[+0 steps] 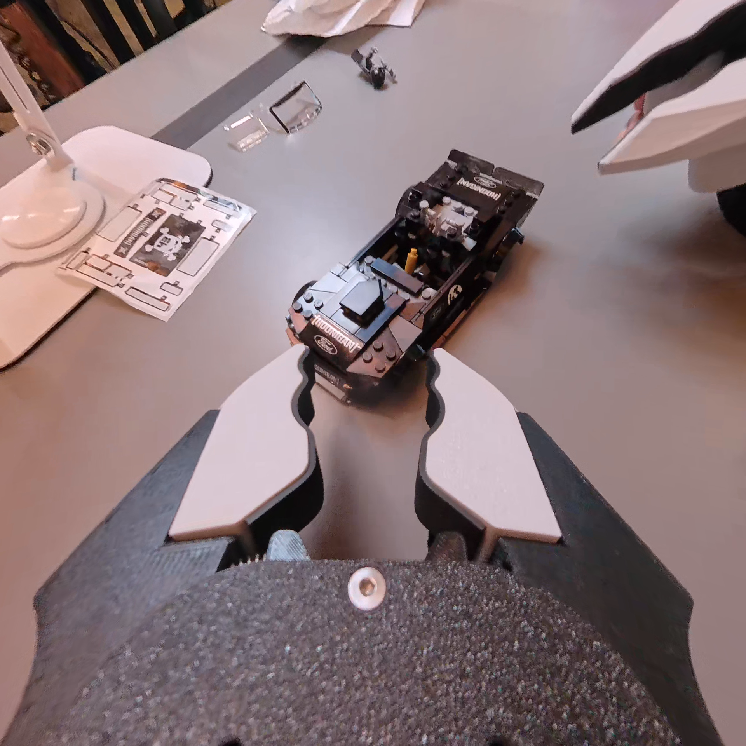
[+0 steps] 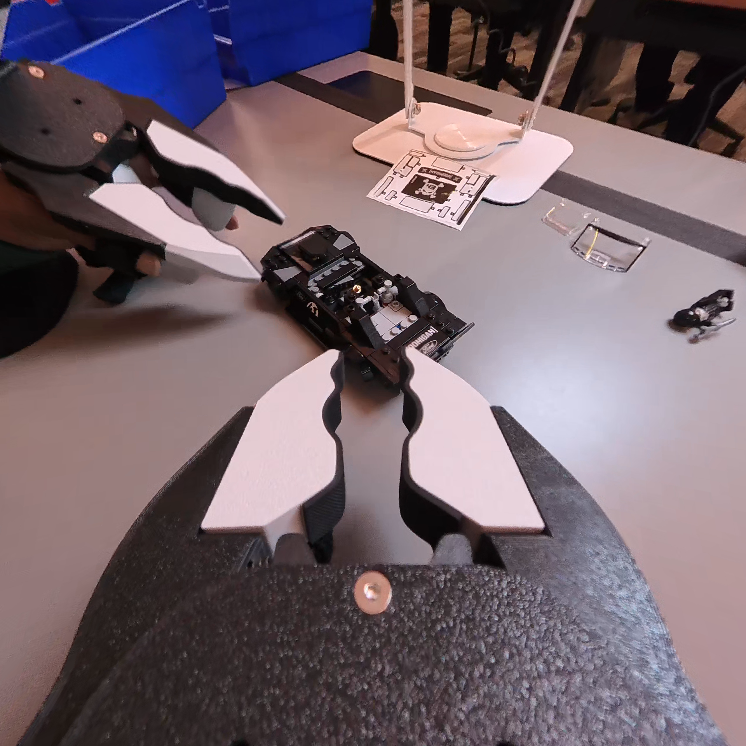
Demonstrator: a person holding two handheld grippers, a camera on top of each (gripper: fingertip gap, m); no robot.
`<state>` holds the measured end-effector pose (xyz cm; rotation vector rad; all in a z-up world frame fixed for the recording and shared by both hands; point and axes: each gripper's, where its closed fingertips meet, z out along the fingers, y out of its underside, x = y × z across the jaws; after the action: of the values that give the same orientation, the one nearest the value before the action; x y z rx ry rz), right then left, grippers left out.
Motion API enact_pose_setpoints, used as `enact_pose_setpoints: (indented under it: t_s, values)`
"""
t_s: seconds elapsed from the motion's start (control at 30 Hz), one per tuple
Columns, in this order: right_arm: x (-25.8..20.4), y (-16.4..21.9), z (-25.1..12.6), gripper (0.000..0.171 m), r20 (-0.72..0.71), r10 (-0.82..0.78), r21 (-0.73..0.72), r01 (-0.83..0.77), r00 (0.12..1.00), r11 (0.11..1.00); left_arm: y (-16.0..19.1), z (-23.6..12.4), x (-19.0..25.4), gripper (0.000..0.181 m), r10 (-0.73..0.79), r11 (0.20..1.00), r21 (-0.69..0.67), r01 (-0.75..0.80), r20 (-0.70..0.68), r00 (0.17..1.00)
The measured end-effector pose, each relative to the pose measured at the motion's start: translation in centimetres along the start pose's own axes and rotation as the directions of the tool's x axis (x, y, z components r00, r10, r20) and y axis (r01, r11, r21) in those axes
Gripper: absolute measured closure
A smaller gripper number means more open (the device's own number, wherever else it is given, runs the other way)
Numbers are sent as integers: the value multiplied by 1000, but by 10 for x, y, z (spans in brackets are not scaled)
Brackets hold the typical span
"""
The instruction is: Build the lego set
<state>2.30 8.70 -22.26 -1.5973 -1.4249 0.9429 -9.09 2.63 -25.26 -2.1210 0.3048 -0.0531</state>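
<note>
Left gripper (image 1: 367,355): jaws apart, fingertips flanking the nose of the car, gripping nothing.
Right gripper (image 2: 373,355): jaws apart, empty, at the car's tail end.
Black Lego car (image 1: 420,262): roofless, resting on the grey table (image 1: 565,403).
Clear windscreen pieces (image 1: 278,115): loose beyond the car.
Sticker sheet (image 1: 161,246): overlapping the white stand base (image 1: 60,202).
</note>
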Motion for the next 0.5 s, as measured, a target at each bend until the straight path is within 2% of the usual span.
enact_pose_setpoints:
  t_s: [0.23, 0.4, 0.5]
  values:
    - [8, 3, 8, 139, 8, 51, -36, -51, 999, 998, 11, 5, 2, 128, 36, 999, -35, -37, -18, 999]
    - [23, 9, 15, 136, -6, -96, -97, 95, 995, 991, 14, 6, 1, 130, 34, 999, -41, -35, -19, 999]
    - [22, 14, 21, 126, 87, -199, -124, 209, 976, 970, 14, 6, 1, 132, 14, 999, -37, -16, -32, 999]
